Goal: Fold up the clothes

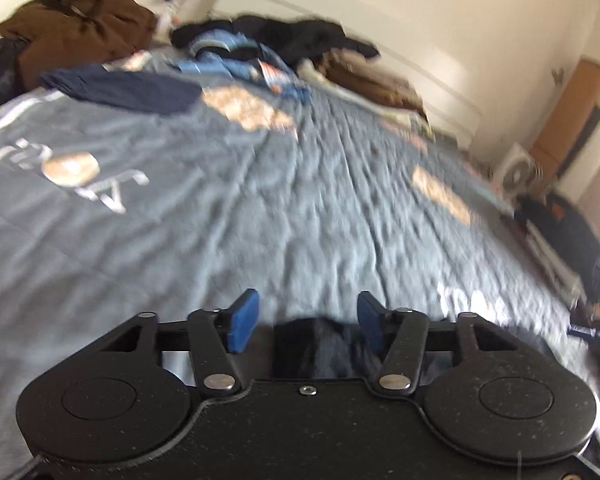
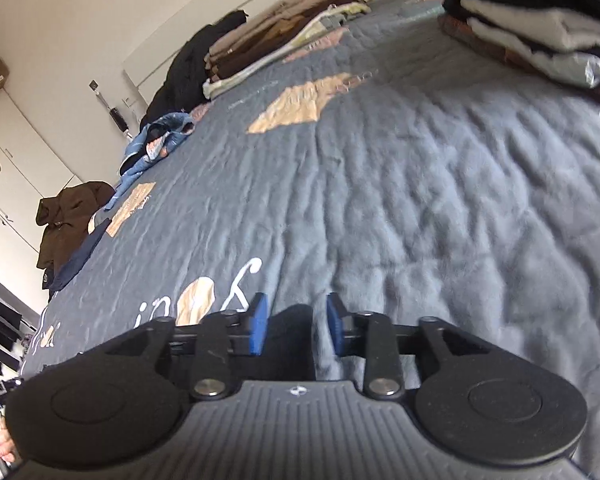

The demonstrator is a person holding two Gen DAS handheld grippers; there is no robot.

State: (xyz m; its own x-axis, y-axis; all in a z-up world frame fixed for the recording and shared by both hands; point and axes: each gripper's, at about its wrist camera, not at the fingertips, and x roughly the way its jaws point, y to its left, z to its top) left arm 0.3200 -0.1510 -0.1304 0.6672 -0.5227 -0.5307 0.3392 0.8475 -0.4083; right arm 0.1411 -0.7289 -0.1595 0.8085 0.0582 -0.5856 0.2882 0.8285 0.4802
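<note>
Clothes lie along the bed's (image 2: 420,160) far edge: folded stacks (image 2: 268,40) sorted apart from a crumpled blue garment (image 1: 236,60), likely awaiting folding. Left gripper (image 1: 306,324) and right gripper (image 2: 296,328) hover above the bedspread, both parted, holding nothing.

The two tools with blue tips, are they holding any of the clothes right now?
No. Both the left tool and the right tool are open over the grey bedspread, with no clothing pinched between their blue tips.
</note>
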